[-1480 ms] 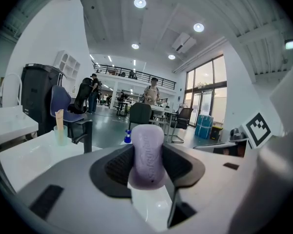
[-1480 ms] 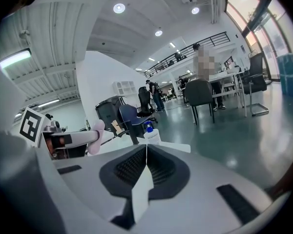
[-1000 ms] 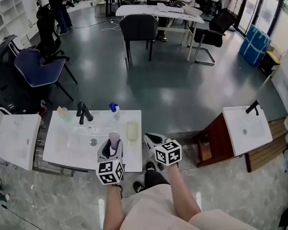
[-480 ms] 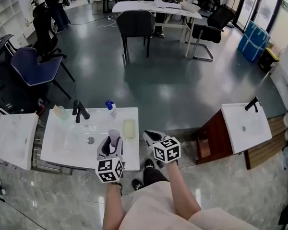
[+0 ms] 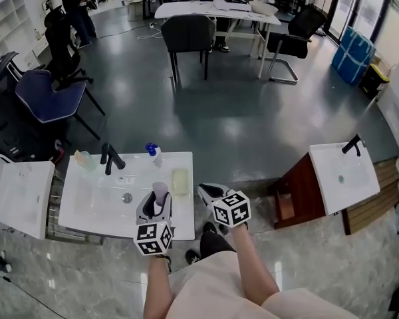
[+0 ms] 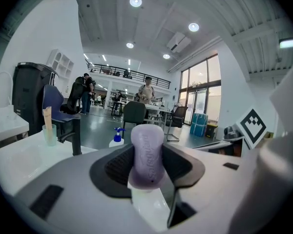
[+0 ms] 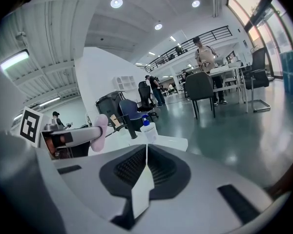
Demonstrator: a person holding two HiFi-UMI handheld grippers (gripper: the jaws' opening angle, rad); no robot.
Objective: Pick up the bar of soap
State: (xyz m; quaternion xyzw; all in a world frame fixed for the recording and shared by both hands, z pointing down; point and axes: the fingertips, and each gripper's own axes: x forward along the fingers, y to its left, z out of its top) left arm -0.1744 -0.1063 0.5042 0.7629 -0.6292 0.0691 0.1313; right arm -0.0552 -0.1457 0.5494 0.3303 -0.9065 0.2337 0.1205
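Two tongs are showing at the bottom of the head view, one in each of the person's hands, and only the left one is carrying anything. The left tongs (image 5: 159,203) are clamping the bar of soap (image 6: 147,152), a pale purple bar with rounded ends. It is lying lengthwise between the two dark ribbed pads (image 6: 118,168), and its far end is sticking out past the tips. Pressed lettering is running along its face.

From the head view the bar is hanging over the right front part of the white tabletop (image 5: 86,212). It is sitting in front of a pale yellow block (image 5: 180,181) that is lying flat near the tabletop's right edge. Whether the bar is touching the surface I cannot tell.

The right tongs (image 7: 145,165) are pressing together with nothing between them, the pads meeting along a thin line. They are hovering just off the tabletop's right edge, near the left tongs but apart from them. In the right gripper view the soap is appearing off to the left, at the tips of the left tongs.

A black faucet (image 5: 111,158) is standing at the back of the tabletop, with a cup (image 5: 85,159) to its left and a blue-topped white bottle (image 5: 153,153) to its right. A drain (image 5: 127,197) is sitting in the basin, left of the held soap.
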